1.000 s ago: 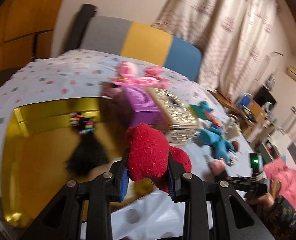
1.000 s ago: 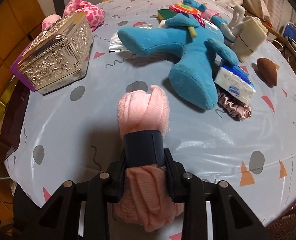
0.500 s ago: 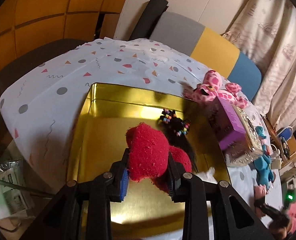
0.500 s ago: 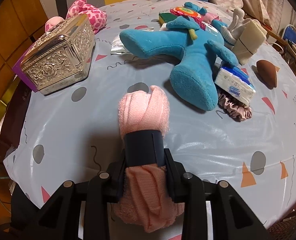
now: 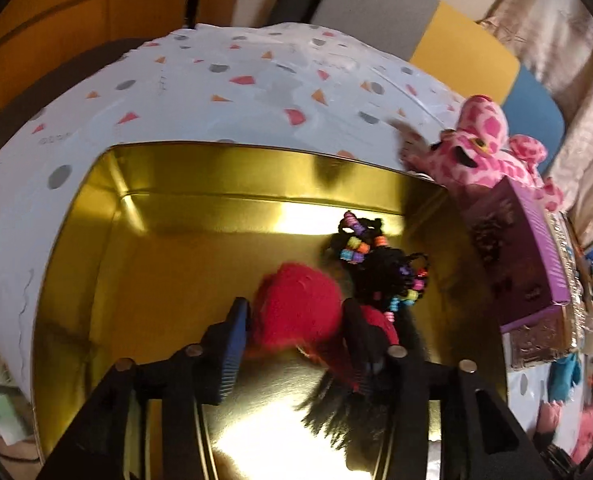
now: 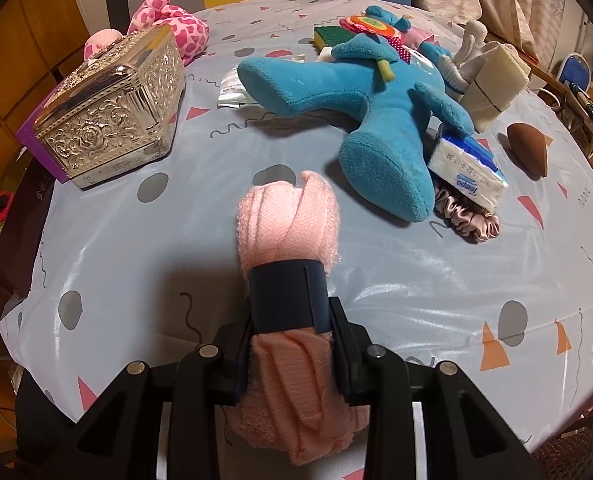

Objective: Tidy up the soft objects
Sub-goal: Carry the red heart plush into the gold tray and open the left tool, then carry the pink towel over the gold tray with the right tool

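My left gripper [image 5: 296,320] hangs over the open gold tin [image 5: 216,172], its jaws opening. A red fuzzy soft toy [image 5: 300,296] is still between them, a small gap showing at the left pad [image 5: 234,332]. A black hairpiece with coloured beads [image 5: 384,268] lies in the tin just right of the toy. In the right wrist view, my right gripper [image 6: 290,304] is shut on a rolled pink cloth [image 6: 288,220] with a dark band around it, held a little above the patterned tablecloth [image 6: 416,288].
A pink spotted plush [image 5: 484,148] and a purple box [image 5: 516,256] sit by the tin's right rim. On the cloth lie a silver ornate box [image 6: 112,112], a blue plush [image 6: 360,104], a tissue pack [image 6: 468,172], a satin scrunchie [image 6: 468,220] and a brown wedge [image 6: 528,148].
The left gripper swung left and down over the gold tin with the red toy, and its jaws have spread apart. The right gripper and its pink cloth kept still.
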Motion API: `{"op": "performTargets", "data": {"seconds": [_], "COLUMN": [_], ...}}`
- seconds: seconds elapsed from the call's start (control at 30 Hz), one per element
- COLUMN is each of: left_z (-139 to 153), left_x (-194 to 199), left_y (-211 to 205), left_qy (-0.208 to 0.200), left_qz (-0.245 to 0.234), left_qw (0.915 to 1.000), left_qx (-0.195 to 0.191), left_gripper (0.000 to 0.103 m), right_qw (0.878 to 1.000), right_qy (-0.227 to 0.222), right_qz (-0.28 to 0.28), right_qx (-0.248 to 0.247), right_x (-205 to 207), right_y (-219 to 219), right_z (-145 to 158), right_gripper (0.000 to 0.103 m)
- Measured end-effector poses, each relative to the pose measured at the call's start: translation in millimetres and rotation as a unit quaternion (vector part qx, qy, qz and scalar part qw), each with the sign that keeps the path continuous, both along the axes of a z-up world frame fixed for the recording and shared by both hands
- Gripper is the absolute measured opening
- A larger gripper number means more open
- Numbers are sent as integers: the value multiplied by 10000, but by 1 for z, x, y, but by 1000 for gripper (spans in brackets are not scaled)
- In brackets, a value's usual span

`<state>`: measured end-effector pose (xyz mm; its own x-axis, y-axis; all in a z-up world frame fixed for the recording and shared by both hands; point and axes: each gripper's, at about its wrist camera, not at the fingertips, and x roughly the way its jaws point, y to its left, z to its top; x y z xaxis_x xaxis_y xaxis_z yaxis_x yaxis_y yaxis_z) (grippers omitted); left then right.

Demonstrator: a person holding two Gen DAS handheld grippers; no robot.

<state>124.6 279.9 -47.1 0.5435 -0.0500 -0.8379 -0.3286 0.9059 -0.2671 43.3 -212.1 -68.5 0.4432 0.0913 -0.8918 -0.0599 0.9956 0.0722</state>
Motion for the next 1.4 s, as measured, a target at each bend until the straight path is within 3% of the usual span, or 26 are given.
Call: {"op": "performTargets", "data": {"seconds": [0.17,0.43,0.7,1.0,1.13,1.23,1.4], "left_z": [12,42,54,55,50,44,40], "left_x": [-23,-81,-127,-159,-164,-165,-168], "left_y": [-3,-21,-43,-45,-41,-34,-19], "left_qy": [-257,-833,-960,-919,-881,-825,-824], "left_qz": [236,340,257,328,371,433,678], "left_qw": [9984,9918,9904,9883,9888,9901,9900], "left_qx": [456,904,966,1169,1144,1047,919], "left_gripper": [67,78,78,82,82,82,82], "right_qw": [10000,9996,9990,9971,9962,9935,9850], "right_qy": [-48,-234,-305,-270,-106,42,-122], "right_qz": [11,-38,-36,700,855,953,1473], "right_qx": [-6,-156,-322,-105,155,620,888], "right_x": [0,-3,-2,0,5,14,13], "right_y": [-1,3,19,76,91,104,148], "right_z": [0,-1,2,3,5,13,42], "right_gripper": [34,33,32,32,32,31,31]}}
